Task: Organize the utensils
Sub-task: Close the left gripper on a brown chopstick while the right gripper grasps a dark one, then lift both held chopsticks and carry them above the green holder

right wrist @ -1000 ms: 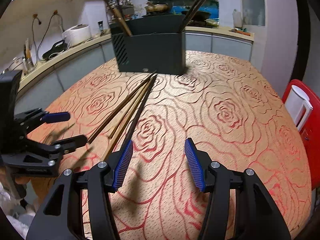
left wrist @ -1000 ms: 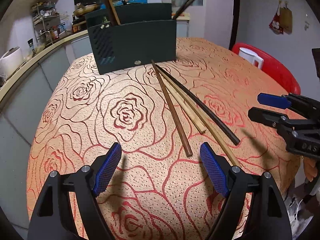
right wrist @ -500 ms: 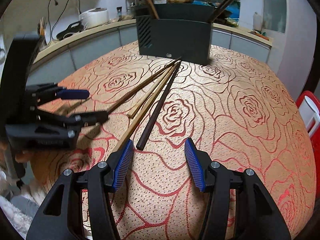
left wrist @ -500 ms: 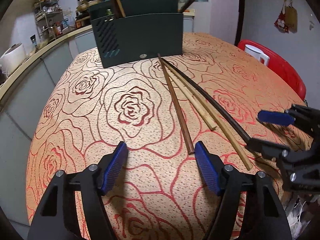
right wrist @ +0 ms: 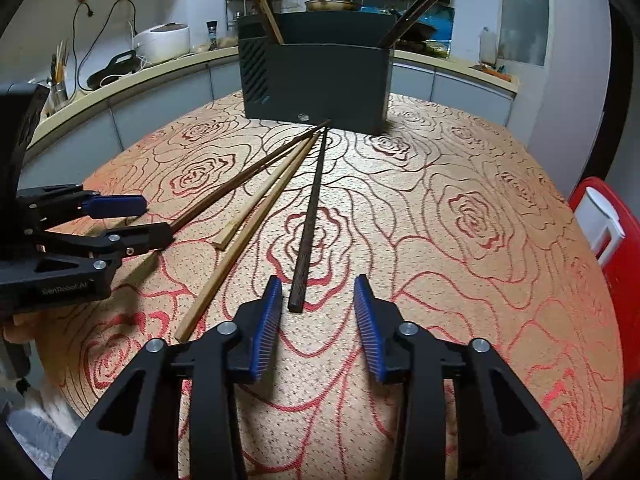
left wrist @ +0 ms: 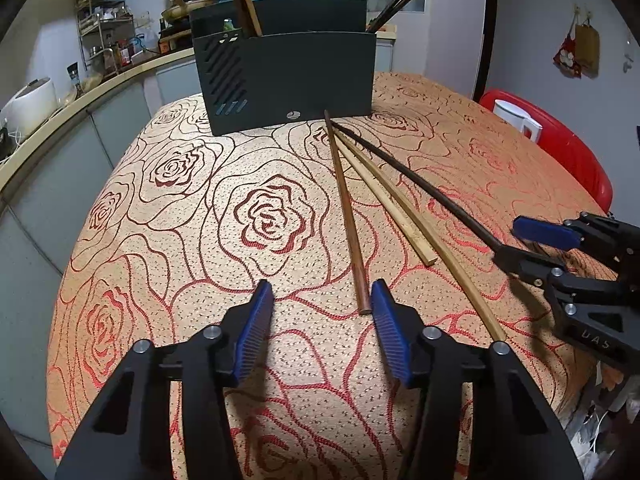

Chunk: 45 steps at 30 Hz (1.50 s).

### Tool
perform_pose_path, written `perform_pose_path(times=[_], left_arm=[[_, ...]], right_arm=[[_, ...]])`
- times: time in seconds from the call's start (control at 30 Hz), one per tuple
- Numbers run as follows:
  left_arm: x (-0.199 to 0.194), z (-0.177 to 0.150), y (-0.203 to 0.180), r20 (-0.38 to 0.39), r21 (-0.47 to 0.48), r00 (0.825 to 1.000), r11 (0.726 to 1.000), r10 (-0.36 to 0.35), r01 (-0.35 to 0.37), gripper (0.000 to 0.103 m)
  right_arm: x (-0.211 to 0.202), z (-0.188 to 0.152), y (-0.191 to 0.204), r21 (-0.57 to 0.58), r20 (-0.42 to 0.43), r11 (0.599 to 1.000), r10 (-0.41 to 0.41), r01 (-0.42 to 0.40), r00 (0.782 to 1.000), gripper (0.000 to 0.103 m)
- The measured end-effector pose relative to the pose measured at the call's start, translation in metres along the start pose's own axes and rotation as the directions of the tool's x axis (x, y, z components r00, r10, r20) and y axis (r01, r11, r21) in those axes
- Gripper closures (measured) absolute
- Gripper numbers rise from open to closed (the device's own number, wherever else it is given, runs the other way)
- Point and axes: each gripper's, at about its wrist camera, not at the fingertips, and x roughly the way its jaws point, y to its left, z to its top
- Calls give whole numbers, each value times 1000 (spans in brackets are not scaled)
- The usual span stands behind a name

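Several chopsticks lie fanned on the rose-patterned tablecloth (left wrist: 180, 240): a reddish-brown one (left wrist: 348, 216), two pale bamboo ones (left wrist: 400, 208) and a black one (left wrist: 420, 188). A dark utensil holder (left wrist: 292, 76) stands at the far edge with chopsticks in it. My left gripper (left wrist: 322, 320) is open, its right finger just beside the near end of the reddish-brown chopstick. My right gripper (right wrist: 316, 312) is open, with the near end of the black chopstick (right wrist: 310, 224) between its fingertips. Each gripper also shows in the other's view, the right gripper (left wrist: 532, 248) and the left gripper (right wrist: 136, 220).
A red chair (left wrist: 560, 148) with a white jug (left wrist: 516, 118) stands right of the table. A kitchen counter (right wrist: 120, 84) with a rice cooker (right wrist: 162, 42) runs behind and to the left. The holder also shows in the right wrist view (right wrist: 316, 80).
Both grippers have moved forward and down toward the chopsticks. The left now sits beside the reddish-brown chopstick's end and the right straddles the black one's end. The left jaws have narrowed.
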Motion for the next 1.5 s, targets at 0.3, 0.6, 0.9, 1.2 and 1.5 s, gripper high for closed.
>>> perform_pose_path(times=[0.3,0.6,0.9,1.2,1.5], left_arm=[[-1,-1,-9,18,29,1000,999,-14,14,78],[-1,0,-7,18,19,1000,1000,-7,6,96],[-2,0,-6,11,11,1000,1000,-7,7,96],[-23,7,2,64,4,998,1000,10,-10,96],[-45,13,14,117,-25,993,999,28,-26,96]], right_arm=[[4,2,4,-4,29,1000,9,-9,1000,87],[5,3,-1,20,25,1000,0,-1,1000,94],[2,4,-6,33,13,999,5,-6,1000,95],[-22,14,-21,80,74,997,-5,0,997,95],[-45,24,-37,122,138,992,-7,-10,990,95]])
